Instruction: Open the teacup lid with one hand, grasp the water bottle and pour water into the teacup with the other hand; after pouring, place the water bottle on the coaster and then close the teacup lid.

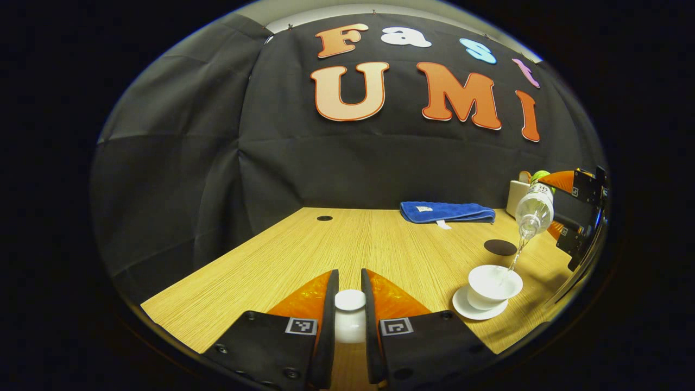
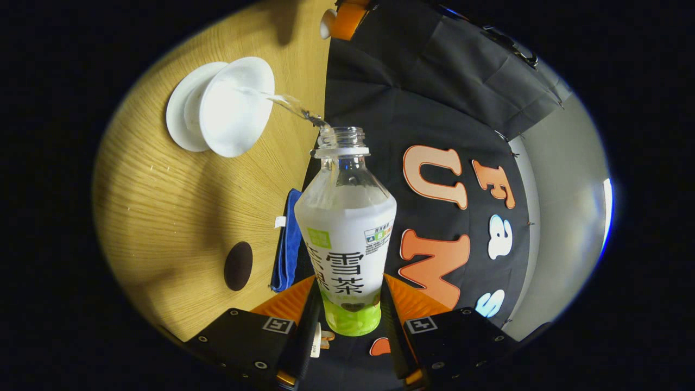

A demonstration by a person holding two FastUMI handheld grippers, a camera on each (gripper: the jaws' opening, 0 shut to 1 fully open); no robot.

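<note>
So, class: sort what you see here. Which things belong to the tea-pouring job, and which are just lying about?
Part of the job:
water bottle, tilted, in the right gripper
teacup on its saucer
teacup lid, in the left gripper
coaster

Just lying about:
blue towel
white holder by the wall

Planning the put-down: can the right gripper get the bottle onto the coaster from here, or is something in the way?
Probably yes. The coaster lies bare on the table, just behind the teacup, with the towel farther back. The right gripper, shut on the bottle, is tilted over the cup pouring; it must right the bottle first.
</note>
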